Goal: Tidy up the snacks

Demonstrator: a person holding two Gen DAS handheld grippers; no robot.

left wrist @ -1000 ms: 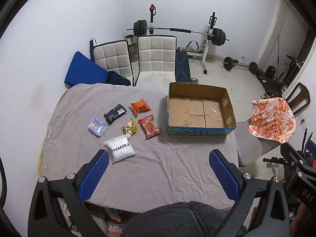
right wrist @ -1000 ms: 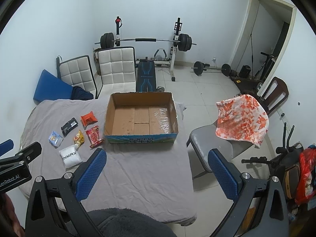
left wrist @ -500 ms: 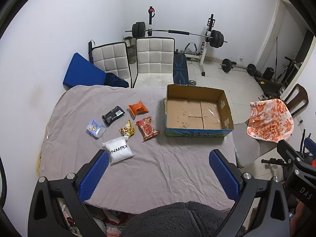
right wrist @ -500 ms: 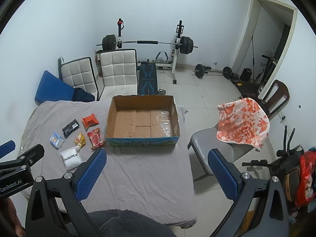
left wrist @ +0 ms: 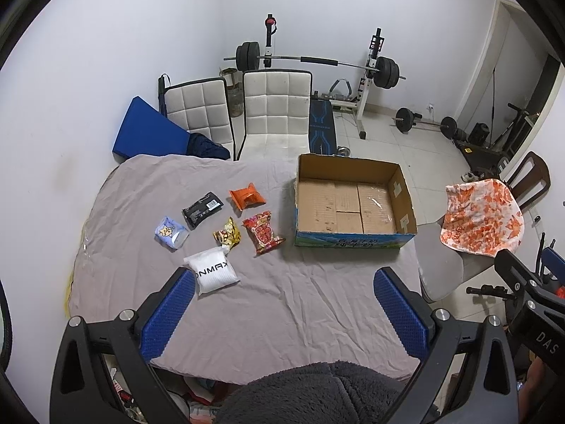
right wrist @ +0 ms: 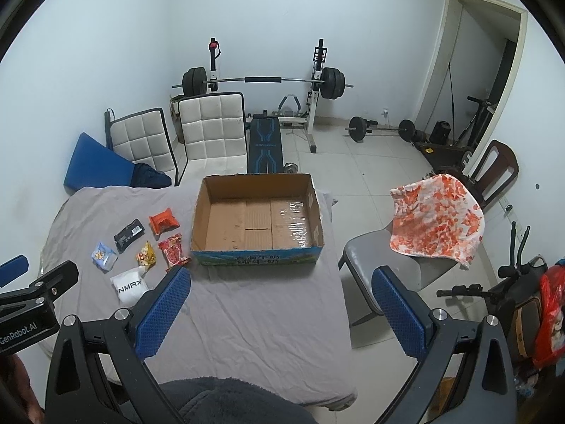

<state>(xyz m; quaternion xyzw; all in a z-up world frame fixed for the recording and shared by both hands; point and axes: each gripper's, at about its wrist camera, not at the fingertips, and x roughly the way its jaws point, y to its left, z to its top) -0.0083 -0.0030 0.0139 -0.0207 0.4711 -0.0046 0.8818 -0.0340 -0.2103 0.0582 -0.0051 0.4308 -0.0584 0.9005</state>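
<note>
Several snack packets lie on the grey-covered table [left wrist: 282, 304] left of an empty cardboard box [left wrist: 353, 205]: a white pouch [left wrist: 212, 274], a red packet [left wrist: 263, 235], a yellow packet [left wrist: 227, 236], an orange packet [left wrist: 246, 196], a black packet [left wrist: 203, 208] and a pale blue packet [left wrist: 170, 231]. My left gripper [left wrist: 282, 282] hangs open high above the table's near side, holding nothing. In the right wrist view my right gripper [right wrist: 280, 279] is open too, above the table's right part, with the box [right wrist: 257, 219] ahead and the white pouch [right wrist: 129, 288] by its left finger.
Two white padded chairs [left wrist: 275, 113] and a blue pad [left wrist: 148, 134] stand behind the table. A grey chair with an orange-patterned cloth [right wrist: 438, 219] is to the right. A barbell rack [right wrist: 265, 81], weights and an open doorway fill the back of the room.
Both grippers have risen and drawn back a little, so the table and box look slightly smaller and farther. The packets and box have not moved.
</note>
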